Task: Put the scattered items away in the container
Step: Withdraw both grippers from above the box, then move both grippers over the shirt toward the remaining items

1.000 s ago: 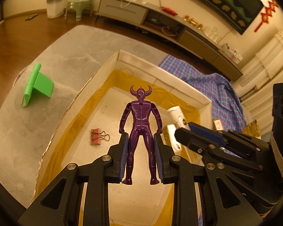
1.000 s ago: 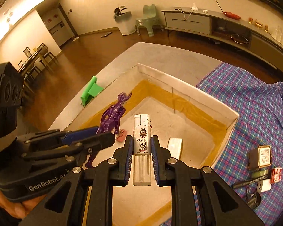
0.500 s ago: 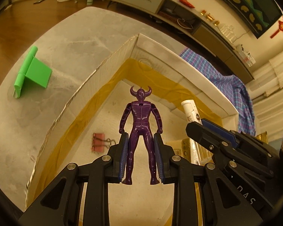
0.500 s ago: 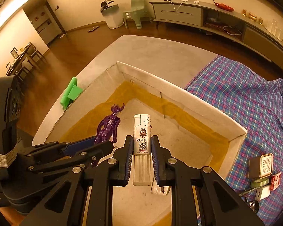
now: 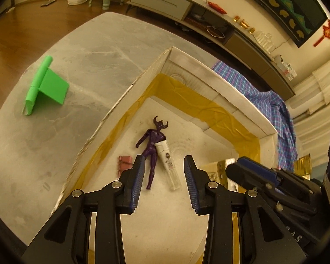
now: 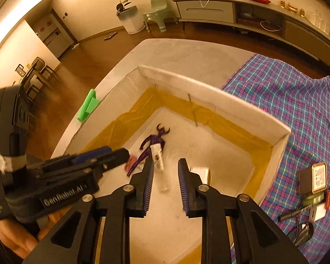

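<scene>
Both claws hang over the white foam box with yellow tape lining (image 5: pixel 217 81), jaws parted and holding nothing — each has just been opening. Beneath the left gripper (image 5: pixel 164 171) the purple horned plastic figure (image 5: pixel 153 142) lies flat on the box floor, and the white lighter with a clear lower end (image 5: pixel 168 162) lies across its right side, touching it. The right gripper (image 6: pixel 165 173) hovers above the same 2 things. A pink binder clip (image 5: pixel 124 161) rests just beside the figure. The green plastic stand (image 5: pixel 47 87) sits outside on the grey table (image 5: pixel 33 154) — well apart from the box.
</scene>
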The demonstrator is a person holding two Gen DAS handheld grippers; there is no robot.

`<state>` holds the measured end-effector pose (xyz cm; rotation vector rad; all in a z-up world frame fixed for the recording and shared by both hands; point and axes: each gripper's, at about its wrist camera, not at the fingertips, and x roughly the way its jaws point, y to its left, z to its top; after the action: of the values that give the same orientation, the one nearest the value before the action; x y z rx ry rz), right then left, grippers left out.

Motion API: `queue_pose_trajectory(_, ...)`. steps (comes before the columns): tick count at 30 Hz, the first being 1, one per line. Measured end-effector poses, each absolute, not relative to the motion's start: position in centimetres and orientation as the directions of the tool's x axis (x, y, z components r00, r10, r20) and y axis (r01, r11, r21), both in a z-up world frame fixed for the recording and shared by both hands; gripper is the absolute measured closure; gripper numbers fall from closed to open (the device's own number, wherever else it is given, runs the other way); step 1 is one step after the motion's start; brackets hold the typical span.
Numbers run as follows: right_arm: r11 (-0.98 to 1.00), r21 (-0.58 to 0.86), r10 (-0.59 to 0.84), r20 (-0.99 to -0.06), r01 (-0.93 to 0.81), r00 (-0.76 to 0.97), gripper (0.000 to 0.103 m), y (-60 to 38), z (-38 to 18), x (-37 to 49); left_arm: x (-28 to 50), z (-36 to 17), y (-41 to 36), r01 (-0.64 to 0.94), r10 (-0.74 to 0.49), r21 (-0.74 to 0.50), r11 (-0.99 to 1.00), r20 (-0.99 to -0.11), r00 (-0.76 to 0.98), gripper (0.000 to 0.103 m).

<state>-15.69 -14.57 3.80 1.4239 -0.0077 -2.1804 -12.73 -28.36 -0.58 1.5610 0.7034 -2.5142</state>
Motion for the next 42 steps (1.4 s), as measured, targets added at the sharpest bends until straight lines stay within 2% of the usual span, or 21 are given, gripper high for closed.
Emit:
queue_pose_trajectory(4, -0.844, 0.287, -0.444, -0.847, 0.453, -0.293, 0.069, -14.4, 4.3, -13.6, -11.1, 0.7, -28.0, 0.315, 0.134, -0.314, -0.895, -0.866, -0.482, 0.064)
queue_pose_trajectory(14, -0.807, 0.242, -0.467, -0.819, 0.538, -0.333, 0.067, -13.4, 7.8, -7.6, -6.0, 4.8, -25.3, 0.242, 0.084, -0.249, -0.938, -0.839, -0.537, 0.064)
queue_pose_trajectory(28, -0.78, 0.263, -0.525, -0.769, 0.568, -0.364, 0.062, -10.0, 10.2, -0.5, 0.9, 9.8, -20.3, 0.141, 0.039, -0.158, -0.977, -0.788, -0.615, 0.064)
queue_pose_trajectory(42, -0.762, 0.285, -0.593, -0.67, 0.581, -0.448, 0.062, -5.3, 10.6, 5.9, 5.8, 10.5, -16.4, 0.058, 0.076, -0.147, -0.988, -0.763, -0.642, 0.064)
